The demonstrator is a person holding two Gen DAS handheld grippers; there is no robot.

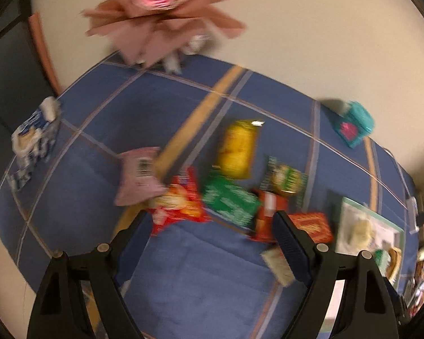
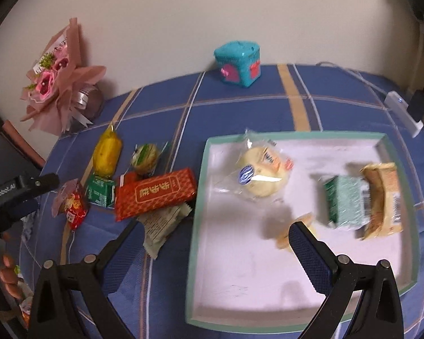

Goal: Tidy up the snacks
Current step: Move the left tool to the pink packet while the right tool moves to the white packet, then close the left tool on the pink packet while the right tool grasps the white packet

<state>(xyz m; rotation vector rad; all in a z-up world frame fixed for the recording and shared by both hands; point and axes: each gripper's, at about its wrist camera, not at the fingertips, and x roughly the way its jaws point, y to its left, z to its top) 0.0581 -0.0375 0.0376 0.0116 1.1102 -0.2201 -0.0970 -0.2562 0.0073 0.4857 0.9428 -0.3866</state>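
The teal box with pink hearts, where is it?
In the right wrist view the teal box sits at the far edge of the blue cloth by the wall, beyond the tray. Nothing touches it.

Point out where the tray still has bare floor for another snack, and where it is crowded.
Free: the tray's near half, in front of the clear-wrapped bun, and its far right corner behind the tan packet. Crowded: the right side, where the green packet touches the tan packet, and the cloth left of the tray around the red box.
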